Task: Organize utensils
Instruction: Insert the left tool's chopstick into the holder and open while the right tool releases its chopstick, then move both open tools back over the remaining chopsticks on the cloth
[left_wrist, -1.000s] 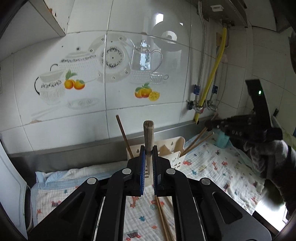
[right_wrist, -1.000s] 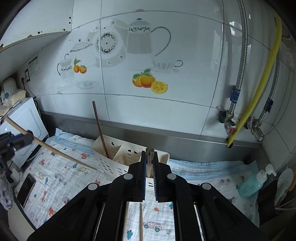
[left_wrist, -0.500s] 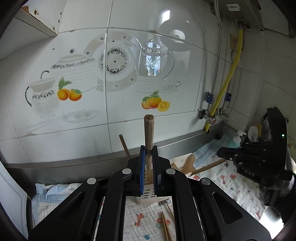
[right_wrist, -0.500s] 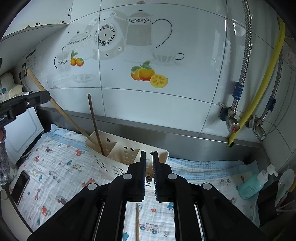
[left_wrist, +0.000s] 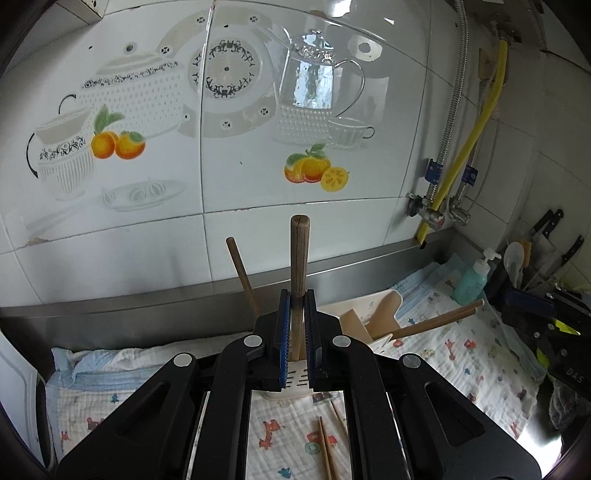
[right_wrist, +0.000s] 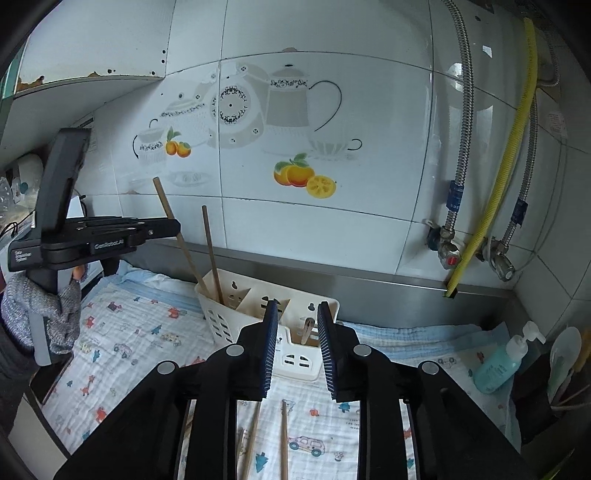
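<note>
A cream slotted utensil holder (right_wrist: 236, 306) stands on the patterned cloth by the wall. My left gripper (left_wrist: 298, 314) is shut on a wooden chopstick (left_wrist: 298, 266), held upright over the holder (left_wrist: 380, 314); from the right wrist view this gripper (right_wrist: 162, 229) holds the chopstick (right_wrist: 177, 229) slanting into the holder's left compartment beside another stick (right_wrist: 211, 251). My right gripper (right_wrist: 295, 332) is open and empty just in front of the holder, with a wooden utensil (right_wrist: 307, 328) standing in the compartment between its fingers. Loose chopsticks (right_wrist: 283, 439) lie on the cloth below.
A teal soap bottle (right_wrist: 498, 365) and a dark rack with spoons (right_wrist: 565, 358) stand at the right. Pipes and a yellow hose (right_wrist: 495, 177) run down the tiled wall. A phone (right_wrist: 51, 376) lies at the cloth's left edge. Knives (left_wrist: 550, 229) hang at far right.
My right gripper has opened and let the wooden utensil go into the holder. My left gripper has carried its chopstick closer, its lower end now in the holder's left compartment.
</note>
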